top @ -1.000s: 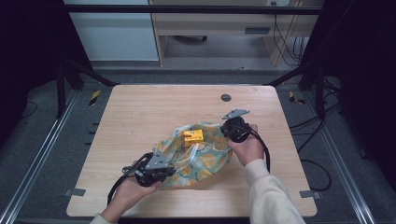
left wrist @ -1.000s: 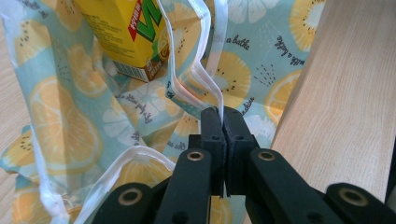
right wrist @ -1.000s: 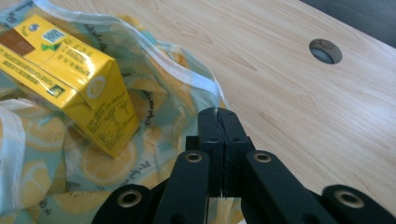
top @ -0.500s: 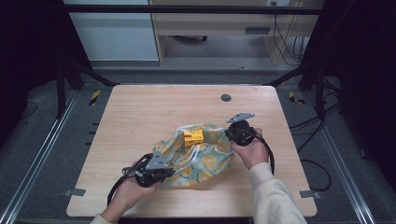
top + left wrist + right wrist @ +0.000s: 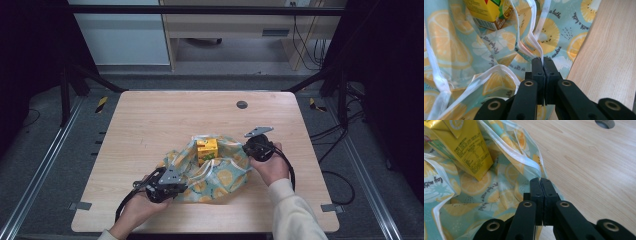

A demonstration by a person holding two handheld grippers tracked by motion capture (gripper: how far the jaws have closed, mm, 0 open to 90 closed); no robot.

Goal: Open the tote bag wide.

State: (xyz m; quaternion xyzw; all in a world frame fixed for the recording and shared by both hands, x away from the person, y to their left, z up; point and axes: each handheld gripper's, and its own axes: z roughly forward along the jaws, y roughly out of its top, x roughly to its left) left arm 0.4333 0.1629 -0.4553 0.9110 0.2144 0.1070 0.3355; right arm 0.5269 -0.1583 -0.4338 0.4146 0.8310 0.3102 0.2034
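A light-blue cloth (image 5: 215, 175) printed with lemon slices and edged in white lies crumpled on the wooden table (image 5: 150, 130). A yellow juice carton (image 5: 206, 150) stands on its middle. My left gripper (image 5: 172, 181) is at the cloth's near left side. In the left gripper view it is shut (image 5: 541, 60) on the white hem, with the carton (image 5: 486, 11) beyond. At the cloth's right side my right gripper (image 5: 250, 150) is shut (image 5: 540, 180) on the cloth's edge (image 5: 524, 157), and the carton (image 5: 461, 147) stands to its upper left.
A round dark grommet hole (image 5: 242, 104) sits in the tabletop behind the cloth, also seen as a hole (image 5: 604, 123) in the right gripper view. Bare wood (image 5: 594, 170) runs to the right of the cloth. Cables (image 5: 127, 202) trail from both grippers.
My right gripper has moved right and toward the near edge, drawing the cloth's right side outward. The left gripper has stayed in place on the hem.
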